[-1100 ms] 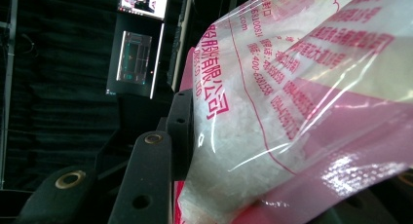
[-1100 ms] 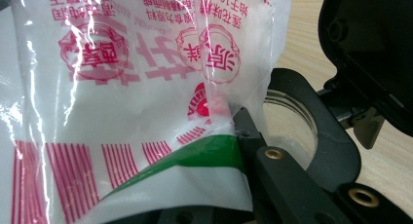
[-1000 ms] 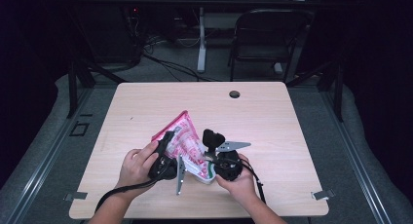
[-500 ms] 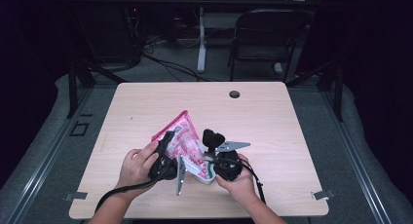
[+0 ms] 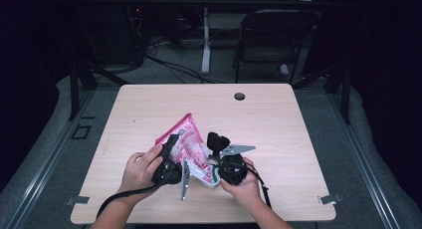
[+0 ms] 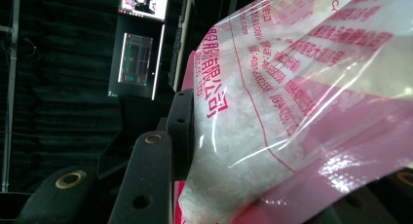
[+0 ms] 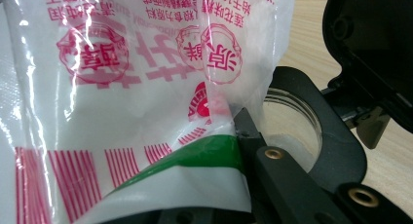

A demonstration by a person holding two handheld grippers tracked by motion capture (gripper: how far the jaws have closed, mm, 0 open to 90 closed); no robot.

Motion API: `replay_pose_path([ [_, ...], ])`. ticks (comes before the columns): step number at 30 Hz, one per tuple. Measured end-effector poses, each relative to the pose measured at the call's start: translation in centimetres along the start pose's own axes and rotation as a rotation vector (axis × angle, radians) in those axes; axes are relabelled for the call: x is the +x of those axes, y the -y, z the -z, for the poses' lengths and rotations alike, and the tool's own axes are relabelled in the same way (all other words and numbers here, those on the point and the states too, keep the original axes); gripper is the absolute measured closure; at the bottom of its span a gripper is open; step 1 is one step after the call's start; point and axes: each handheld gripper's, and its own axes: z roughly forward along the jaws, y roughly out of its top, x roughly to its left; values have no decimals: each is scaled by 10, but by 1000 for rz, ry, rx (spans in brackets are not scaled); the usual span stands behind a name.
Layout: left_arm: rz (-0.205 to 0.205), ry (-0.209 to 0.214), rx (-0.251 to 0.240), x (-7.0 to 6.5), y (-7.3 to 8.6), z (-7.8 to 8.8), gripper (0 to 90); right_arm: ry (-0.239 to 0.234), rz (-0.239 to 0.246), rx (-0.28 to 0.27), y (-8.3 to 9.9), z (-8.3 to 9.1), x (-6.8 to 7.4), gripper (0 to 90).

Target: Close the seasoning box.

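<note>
We hold the bag (image 5: 188,142) near the desk's (image 5: 298,139) front edge, left tongs (image 5: 171,145) and right tongs (image 5: 211,162) both clamped on it. Probably opening it: next, pull the film apart gently.

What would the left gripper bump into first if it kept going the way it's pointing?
The plastic bag. The left gripper already has it against its jaws, with white grains showing through the film. Beyond the bag the table looks bare, though depth is hard to judge.
</note>
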Motion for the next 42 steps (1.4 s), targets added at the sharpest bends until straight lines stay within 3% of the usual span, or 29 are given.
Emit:
replay_pose_path([
  [21,-28,12,12,1,-2,0,667,-2,-2,7,0,-1,1,898],
  [42,-38,-5,3,3,-4,4,672,-7,2,2,0,0,1,897],
])
